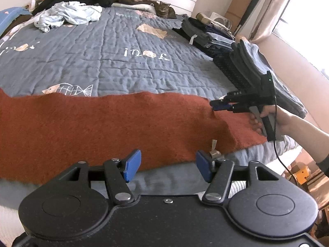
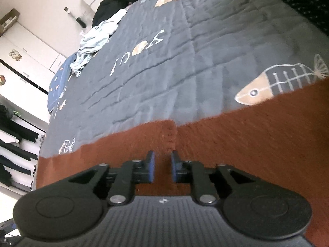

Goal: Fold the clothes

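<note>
Right gripper point(image 2: 162, 165) parted, rust garment point(image 1: 107, 123) crosswise (near bed edge)

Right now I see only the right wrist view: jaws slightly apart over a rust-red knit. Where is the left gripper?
Observer: The left gripper hangs over the near edge of the rust-red knit garment, jaws wide and gripping nothing.
Operator: Where on the garment is the right one?
Observer: The right gripper is at the far edge, near the right end, where the knit puckers.
Operator: Anything else on the bed?
Observer: A tabby cat sits at the far end of the quilted bed.
</note>
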Demonstrator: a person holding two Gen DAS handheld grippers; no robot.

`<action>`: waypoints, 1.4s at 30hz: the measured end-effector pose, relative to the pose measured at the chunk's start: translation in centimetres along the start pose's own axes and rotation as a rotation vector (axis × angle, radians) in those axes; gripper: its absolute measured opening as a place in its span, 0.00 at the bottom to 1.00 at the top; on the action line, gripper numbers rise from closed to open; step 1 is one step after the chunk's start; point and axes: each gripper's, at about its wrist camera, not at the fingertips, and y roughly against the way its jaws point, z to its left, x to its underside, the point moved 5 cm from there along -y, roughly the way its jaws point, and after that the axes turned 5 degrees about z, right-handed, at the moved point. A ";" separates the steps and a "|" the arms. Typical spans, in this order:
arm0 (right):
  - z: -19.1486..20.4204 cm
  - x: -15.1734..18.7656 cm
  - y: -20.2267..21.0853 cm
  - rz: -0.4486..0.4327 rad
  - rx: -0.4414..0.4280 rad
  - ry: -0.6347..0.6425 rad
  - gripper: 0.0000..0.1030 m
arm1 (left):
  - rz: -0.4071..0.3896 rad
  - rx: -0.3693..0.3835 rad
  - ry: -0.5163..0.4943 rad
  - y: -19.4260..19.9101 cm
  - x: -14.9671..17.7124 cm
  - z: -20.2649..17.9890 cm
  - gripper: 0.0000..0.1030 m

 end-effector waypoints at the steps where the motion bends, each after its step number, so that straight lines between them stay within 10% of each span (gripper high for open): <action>1: 0.1 -0.1 -0.3 0.004 -0.001 0.004 0.37 | 0.002 -0.003 0.003 -0.1 0.0 0.1 0.57; 8: 0.8 -0.3 -2.1 0.051 0.000 0.039 0.37 | 0.009 -0.009 0.018 -0.3 0.1 0.6 0.57; 13: 1.6 -0.2 -1.2 0.018 -0.024 0.034 0.08 | 0.011 -0.012 0.018 -0.2 0.2 0.6 0.57; 26: -0.9 -1.3 9.0 -0.176 0.025 -0.034 0.07 | 0.002 -0.014 0.009 0.5 0.0 0.4 0.57; 38: -9.0 -3.0 16.6 -0.191 0.335 -0.063 0.07 | 0.012 0.007 -0.027 -0.2 0.1 -1.2 0.58; 42: -11.4 -2.3 14.0 -0.134 0.447 -0.047 0.27 | 0.021 0.007 -0.036 -0.6 0.1 -1.6 0.58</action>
